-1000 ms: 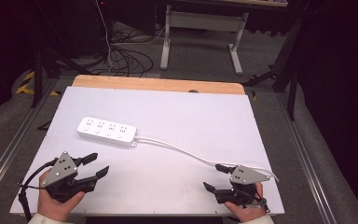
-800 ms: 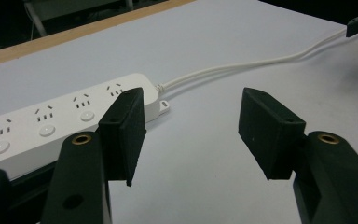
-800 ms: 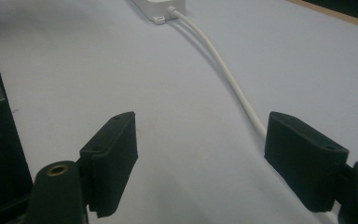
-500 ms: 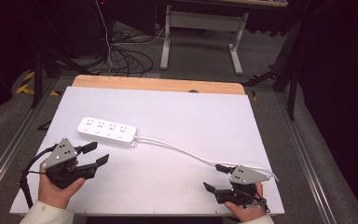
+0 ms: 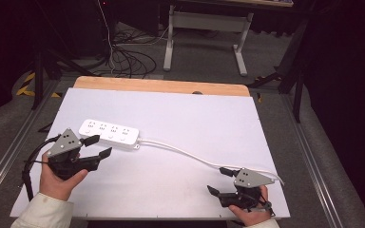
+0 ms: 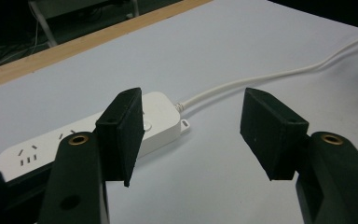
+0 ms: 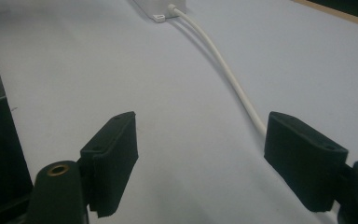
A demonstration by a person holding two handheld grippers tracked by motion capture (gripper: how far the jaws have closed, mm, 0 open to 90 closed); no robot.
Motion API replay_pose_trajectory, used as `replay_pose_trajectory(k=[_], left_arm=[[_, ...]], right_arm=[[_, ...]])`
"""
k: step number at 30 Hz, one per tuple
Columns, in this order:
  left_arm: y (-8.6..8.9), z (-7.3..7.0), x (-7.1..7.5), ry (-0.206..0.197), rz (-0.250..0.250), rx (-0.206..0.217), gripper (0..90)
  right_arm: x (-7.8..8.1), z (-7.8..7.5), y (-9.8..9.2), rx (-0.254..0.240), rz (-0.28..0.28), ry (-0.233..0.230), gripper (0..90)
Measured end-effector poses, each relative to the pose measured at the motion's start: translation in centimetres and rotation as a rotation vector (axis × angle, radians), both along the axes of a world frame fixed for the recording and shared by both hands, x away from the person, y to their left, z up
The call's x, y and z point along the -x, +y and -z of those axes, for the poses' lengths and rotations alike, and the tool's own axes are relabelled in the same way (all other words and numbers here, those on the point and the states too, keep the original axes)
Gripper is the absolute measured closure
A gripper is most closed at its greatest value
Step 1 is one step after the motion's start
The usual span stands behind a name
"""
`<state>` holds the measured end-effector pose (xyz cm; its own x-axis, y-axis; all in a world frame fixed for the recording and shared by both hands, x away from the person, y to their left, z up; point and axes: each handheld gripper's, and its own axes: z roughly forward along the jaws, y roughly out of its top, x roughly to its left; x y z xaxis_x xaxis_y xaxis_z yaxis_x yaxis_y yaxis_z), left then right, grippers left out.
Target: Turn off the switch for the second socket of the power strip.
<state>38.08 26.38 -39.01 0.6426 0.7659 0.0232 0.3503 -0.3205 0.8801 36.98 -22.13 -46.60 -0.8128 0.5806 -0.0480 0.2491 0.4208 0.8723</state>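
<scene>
— White sheeting is spread over the table [image 5: 180, 118], with a wooden edge at the far side and dark floor and cables beyond. What is being gone for?

— The power strip [image 5: 109, 134] is judged to be the target. It is laid flat on the left half of the sheet, its white cable [image 5: 185, 153] being trailed across toward the near right corner. The left gripper [image 5: 95, 148] is held just beside the strip's near edge, fingers [image 6: 121, 133] spread wide, nothing between them.

— How should the grasp be made well?

— The strip's cable end is seen between the spread fingers in the left gripper view, so the opening looks wide enough for the body's width. The fingers should be lowered squarely over the narrow sides, not the socket face, and closed only once both pads are level with the casing; a skewed approach could push the strip along the smooth sheet.

— And the other side?

— The right gripper [image 5: 217, 181] is parked near the front right edge, fingers [image 7: 114, 154] likewise released and empty, the cable being passed just beside one pad. It could be used to steady the cable, so that no drag is put on the strip.
</scene>
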Motion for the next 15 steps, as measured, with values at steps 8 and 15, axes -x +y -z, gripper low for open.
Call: replay_pose_trajectory(k=[8,15], left_arm=[[0.0,-0.5,-1.1,0.007,-0.003,-0.016,38.8],[0.2,-0.3,-1.9,0.009,-0.027,-0.033,37.7]], right_arm=[[0.0,0.0,0.0,-0.001,-0.002,0.002,26.0],[0.0,0.0,0.0,0.001,-0.002,0.005,26.3]])
